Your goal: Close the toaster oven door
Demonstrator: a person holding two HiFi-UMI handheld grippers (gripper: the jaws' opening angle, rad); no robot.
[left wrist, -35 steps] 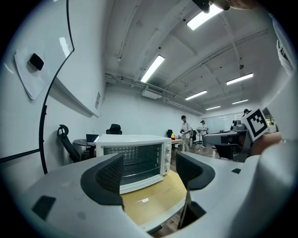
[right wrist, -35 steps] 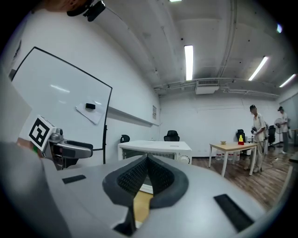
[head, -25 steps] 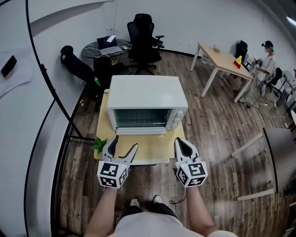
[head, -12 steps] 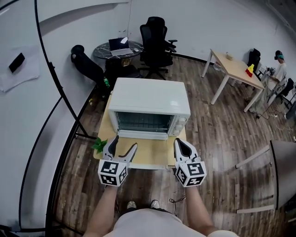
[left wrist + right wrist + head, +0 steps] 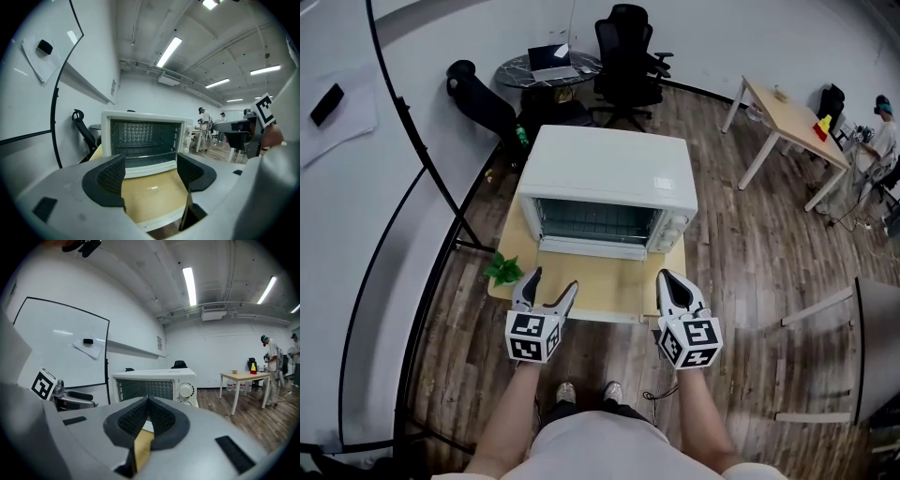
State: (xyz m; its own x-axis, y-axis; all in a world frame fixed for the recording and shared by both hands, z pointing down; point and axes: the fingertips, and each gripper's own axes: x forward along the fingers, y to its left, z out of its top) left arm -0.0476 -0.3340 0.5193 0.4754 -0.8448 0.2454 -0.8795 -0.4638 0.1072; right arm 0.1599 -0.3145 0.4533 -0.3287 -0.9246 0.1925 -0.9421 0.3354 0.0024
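Head view: I am holding both grippers at 6 o'clock, short of the toaster oven point(image 5: 605, 178), whose door point(image 5: 589, 247) is lying dropped open at 12 over the wooden surface point(image 5: 581, 289). My left gripper point(image 5: 551, 283) is keeping its fingers spread and empty. My right gripper point(image 5: 668, 281) is pressing its fingers together, probably for nudging the door up.

You had open room over the bare front strip of the bench point(image 5: 609, 292), between your two hand-held grippers and the lowered door point(image 5: 589, 247) of the toaster oven point(image 5: 609, 173). A small green plant point(image 5: 503, 271) stood at the bench's left front corner, just beside your left hand-held gripper point(image 5: 551, 279). To the right of your right hand-held gripper point(image 5: 668, 279), only wooden floor point(image 5: 750, 281) lay below.
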